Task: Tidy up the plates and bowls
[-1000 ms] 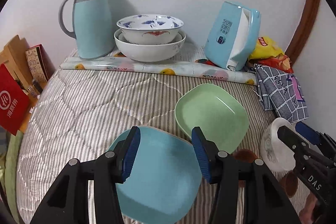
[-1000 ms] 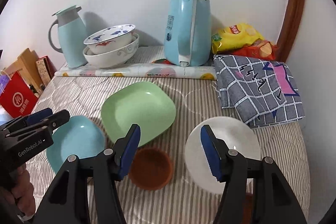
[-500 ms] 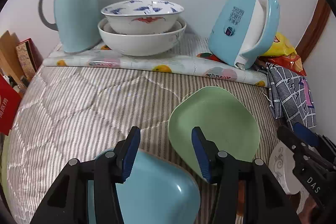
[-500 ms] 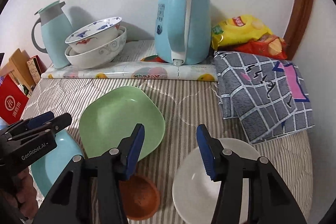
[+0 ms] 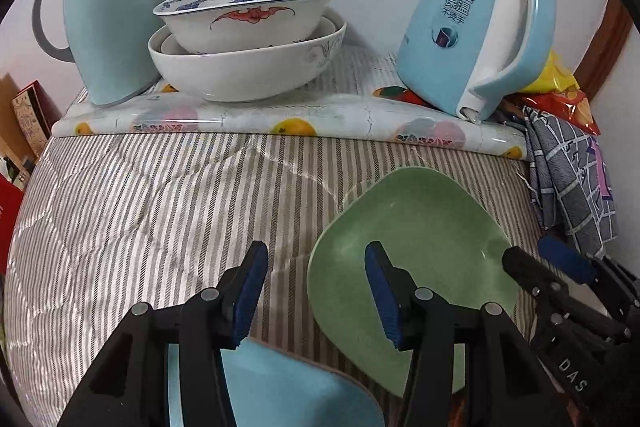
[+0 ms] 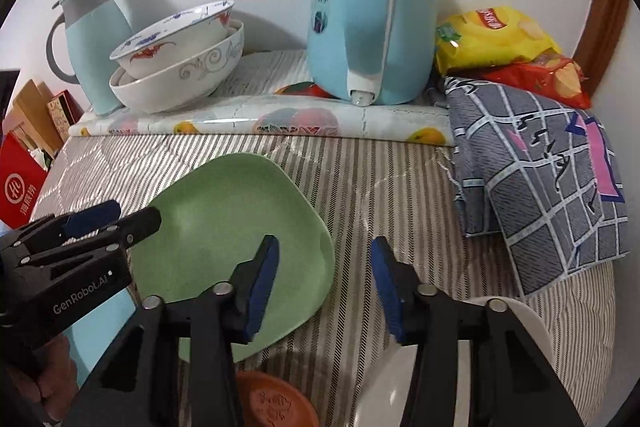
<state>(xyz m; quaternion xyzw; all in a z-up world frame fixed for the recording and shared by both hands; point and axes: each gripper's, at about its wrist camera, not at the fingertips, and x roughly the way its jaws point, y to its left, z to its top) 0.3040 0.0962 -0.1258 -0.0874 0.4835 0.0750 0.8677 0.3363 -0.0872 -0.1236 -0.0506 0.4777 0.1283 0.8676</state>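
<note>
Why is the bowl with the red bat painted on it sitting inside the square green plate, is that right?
Not quite. The bat-painted bowl sits inside the bigger plain white bowl by the wall; the square green plate holds nothing. The left wrist view shows it.

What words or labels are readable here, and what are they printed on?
"双层保温" on the blue kettle; the smaller line under it is blurred.
"GenRobot.AI" on the left claw.
"DAS" on the right claw.
"Lay's" logo on the yellow chip bag.
Red bag: white round logo, characters too blurred.
</note>
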